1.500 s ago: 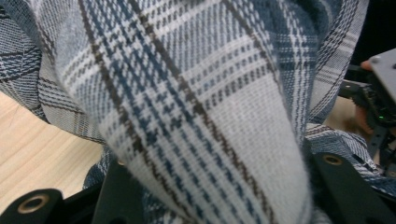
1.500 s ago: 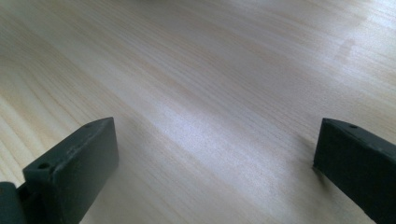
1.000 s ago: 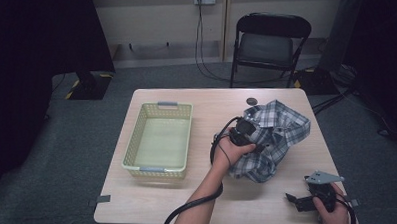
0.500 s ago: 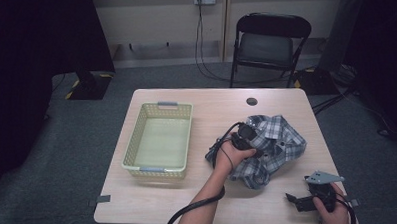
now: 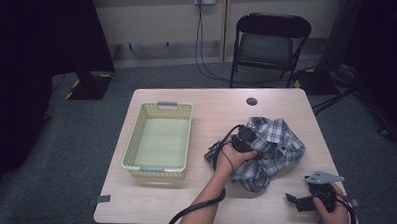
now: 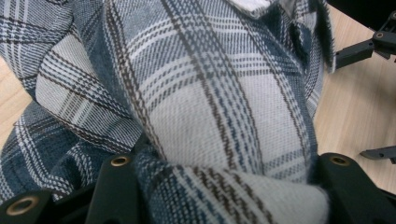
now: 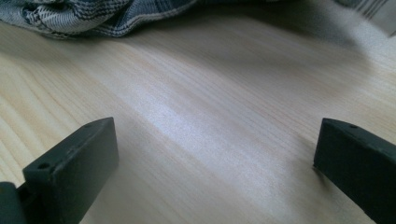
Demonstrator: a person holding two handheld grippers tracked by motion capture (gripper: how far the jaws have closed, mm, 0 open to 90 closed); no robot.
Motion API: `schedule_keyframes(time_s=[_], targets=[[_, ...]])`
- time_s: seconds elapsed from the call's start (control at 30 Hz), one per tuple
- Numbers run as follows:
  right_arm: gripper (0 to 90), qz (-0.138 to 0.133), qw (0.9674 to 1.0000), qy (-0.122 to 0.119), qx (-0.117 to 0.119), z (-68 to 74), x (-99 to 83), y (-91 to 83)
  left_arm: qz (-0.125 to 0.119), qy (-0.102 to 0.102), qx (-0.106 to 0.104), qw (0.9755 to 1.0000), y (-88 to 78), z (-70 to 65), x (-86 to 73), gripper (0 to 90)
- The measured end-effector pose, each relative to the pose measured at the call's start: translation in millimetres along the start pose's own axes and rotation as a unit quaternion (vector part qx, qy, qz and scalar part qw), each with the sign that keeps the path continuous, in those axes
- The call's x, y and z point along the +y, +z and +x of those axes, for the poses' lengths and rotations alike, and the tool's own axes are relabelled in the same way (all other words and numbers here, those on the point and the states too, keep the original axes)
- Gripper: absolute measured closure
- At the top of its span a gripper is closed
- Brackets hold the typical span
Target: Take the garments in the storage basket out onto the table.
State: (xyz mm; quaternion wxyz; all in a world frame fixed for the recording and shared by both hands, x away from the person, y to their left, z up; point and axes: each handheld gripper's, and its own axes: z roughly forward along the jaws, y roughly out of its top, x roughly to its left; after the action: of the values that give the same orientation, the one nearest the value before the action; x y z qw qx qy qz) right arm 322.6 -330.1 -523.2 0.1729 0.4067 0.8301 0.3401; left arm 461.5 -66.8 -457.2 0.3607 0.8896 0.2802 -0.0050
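Plaid shirt [image 5: 270, 149] lies crumpled on the right half of my desk [image 5: 208, 202] in the high view, just right of the pale yellow basket [image 5: 160, 140], which sits on the desk's left half. My left claw [image 5: 253, 144] is buried in the shirt's left side, the hand [image 5: 232, 155] wrapped around its body and a black cable [image 5: 193, 209] trailing back along the forearm. My right claw [image 5: 296, 201] rests low at the near right corner of the desk, well apart from the shirt, its grey three-cornered plate [image 5: 323, 177] on top.

From the left gripper view, the shirt [image 6: 201, 93] crowds right up to the lens, and a thick fold of its checked cloth sits bunched between my two black jaws at the bottom edge. That claw [image 6: 224, 186] has just been easing wider, yet the fabric looks packed tight against both jaws, so I read it as clamped on the shirt. Bare desk [image 6: 355, 107] shows at the right, with the other claw's dark jaws [image 6: 369, 44] farther off.

From the right gripper view, my right claw [image 7: 215, 154] stands wide apart with nothing but bare wood grain [image 7: 210, 93] between the jaws. The hem of the shirt [image 7: 93, 16] lies along the top edge, clear of that claw.
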Motion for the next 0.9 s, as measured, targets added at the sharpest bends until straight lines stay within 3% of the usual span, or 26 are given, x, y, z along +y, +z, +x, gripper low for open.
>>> schedule_keyframes(time_s=[0.9], targets=[[0.0, 0.0, 1.0, 0.0, 0.0, 0.1, 0.0, 0.0, -0.003, -0.009, 0.001, 0.9999, -3.3, -4.0, 0.0, 28.3]])
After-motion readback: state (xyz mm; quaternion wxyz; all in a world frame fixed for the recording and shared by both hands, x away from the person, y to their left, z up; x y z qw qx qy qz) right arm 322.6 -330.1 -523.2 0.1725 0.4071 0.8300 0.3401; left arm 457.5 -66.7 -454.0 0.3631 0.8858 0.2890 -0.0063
